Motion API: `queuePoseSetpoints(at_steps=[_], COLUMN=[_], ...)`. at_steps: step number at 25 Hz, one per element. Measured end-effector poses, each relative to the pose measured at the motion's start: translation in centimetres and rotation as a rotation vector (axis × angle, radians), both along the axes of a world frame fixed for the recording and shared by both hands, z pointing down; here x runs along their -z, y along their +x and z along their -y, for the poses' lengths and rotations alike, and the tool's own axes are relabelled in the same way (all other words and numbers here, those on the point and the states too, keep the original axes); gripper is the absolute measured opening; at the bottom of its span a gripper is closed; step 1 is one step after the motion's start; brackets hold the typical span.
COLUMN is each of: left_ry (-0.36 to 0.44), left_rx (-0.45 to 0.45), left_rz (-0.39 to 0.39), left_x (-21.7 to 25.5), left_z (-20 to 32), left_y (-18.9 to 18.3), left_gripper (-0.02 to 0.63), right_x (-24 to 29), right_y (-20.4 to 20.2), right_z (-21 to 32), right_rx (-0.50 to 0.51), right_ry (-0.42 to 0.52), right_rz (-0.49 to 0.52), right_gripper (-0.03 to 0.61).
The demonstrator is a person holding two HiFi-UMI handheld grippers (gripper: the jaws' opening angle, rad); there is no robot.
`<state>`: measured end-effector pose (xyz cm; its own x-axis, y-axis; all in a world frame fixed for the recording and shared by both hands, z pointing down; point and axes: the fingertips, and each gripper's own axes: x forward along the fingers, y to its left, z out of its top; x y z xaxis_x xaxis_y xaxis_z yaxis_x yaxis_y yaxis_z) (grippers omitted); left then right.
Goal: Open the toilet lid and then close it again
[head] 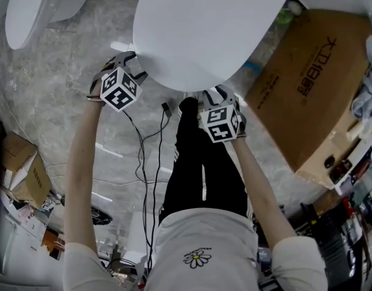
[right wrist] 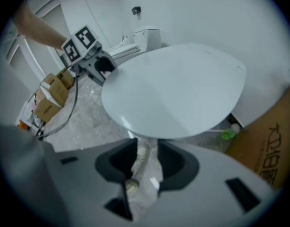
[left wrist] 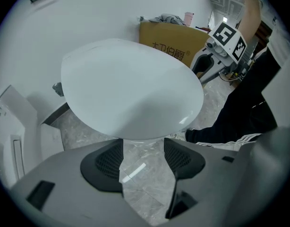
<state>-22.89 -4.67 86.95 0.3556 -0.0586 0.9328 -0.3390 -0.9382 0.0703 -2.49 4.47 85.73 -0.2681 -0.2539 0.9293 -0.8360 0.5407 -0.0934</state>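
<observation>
**Both grippers at the front rim of a closed toilet lid**

Nearest the head camera are the person's white shirt (head: 201, 247) and black trousers (head: 201, 162). Both bare forearms reach forward and down. Thin dark cables (head: 143, 144) trail over the grey marbled floor (head: 65, 71) beside the left leg.

The left gripper (head: 132, 65) points steeply down at the left of the lid's front rim. In its own view the left gripper (left wrist: 142, 145) has its jaws standing wide. Only floor shows between them, and the rim crosses just above their tips. The right gripper (head: 216, 93) sits at the middle of the front rim, close to the trousers. Seen in its own view, the right gripper (right wrist: 147, 148) has a narrower gap, again with floor showing through and the rim just past the tips. Neither set of jaws clamps anything. Whether the tips touch the rim's underside cannot be told.

The toilet lid (head: 204, 29) is white, oval and glossy, and it lies down flat over the bowl.

Beyond it, on the person's right, a large cardboard box (head: 307, 83) stands on the floor just beside the toilet. A small green object (right wrist: 226, 135) lies by its base. On the left, well apart, is a second white toilet (head: 28, 11), with smaller cardboard boxes (head: 22, 174) nearer along the floor's left edge.
</observation>
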Motion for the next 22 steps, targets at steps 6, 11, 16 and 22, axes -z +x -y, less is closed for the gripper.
queuePoseSetpoints(at_steps=[6,11,16,22], left_ry=[-0.017,0.046,0.217,0.340], left_rx=[0.057,0.228,0.414,0.560], left_rz=[0.058,0.011,-0.108,-0.252], left_x=[1.0,7.1,17.4,30.9], left_z=[0.1,3.5,11.8,15.0], left_y=[-1.8,-2.8,-2.0,1.1], left_gripper=[0.284,0.284,0.262,0.193], right_x=[0.4,4.4,12.2,24.3], right_y=[2.3,4.3,4.6,5.6], right_z=[1.1,3.1,11.7,18.4], right_rx=[-0.011,-0.022,-0.039,-0.141], right_ry=[-0.052,-0.015,0.176,0.340], right_rz=[-0.051,-0.087,-0.090,-0.055], right_gripper=[0.150,0.155,0.146,0.115])
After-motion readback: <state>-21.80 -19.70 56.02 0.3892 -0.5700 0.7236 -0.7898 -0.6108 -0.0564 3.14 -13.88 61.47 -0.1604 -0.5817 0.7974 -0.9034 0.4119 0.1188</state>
